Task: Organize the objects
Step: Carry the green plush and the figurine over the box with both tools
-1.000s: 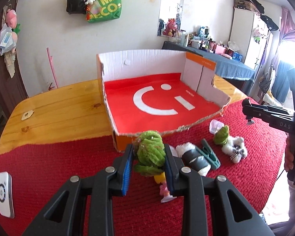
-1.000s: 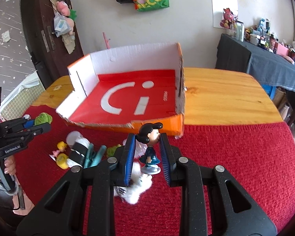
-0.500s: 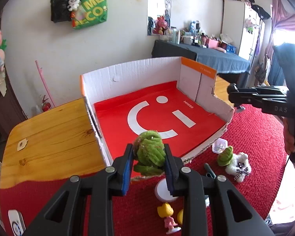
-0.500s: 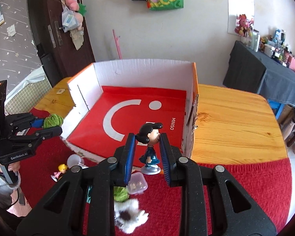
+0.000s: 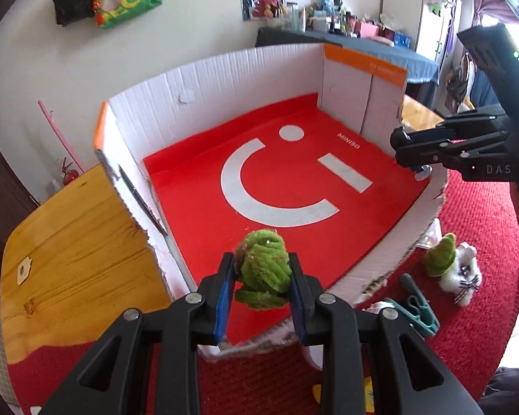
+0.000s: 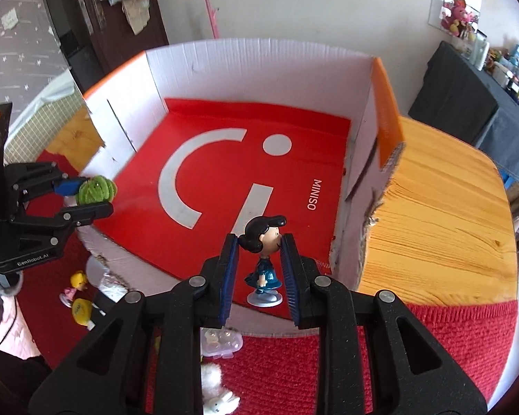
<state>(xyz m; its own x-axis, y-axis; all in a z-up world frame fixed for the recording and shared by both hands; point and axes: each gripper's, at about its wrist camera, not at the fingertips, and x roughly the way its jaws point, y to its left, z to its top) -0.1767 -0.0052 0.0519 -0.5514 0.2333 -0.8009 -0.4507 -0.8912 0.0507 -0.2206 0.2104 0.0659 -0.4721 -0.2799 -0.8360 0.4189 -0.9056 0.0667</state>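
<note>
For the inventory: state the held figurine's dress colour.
Dark teal-blue dress, clearest in the right wrist view.

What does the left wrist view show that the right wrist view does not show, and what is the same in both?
Only the left wrist view shows a teal clip and a white plush with a green hat on the red cloth beside the box.

Only the right wrist view shows the black-haired figurine full length in the right gripper, plus a small yellow figure and a clear case.

Both show the red-floored cardboard box and the fuzzy green toy in the left gripper.
</note>
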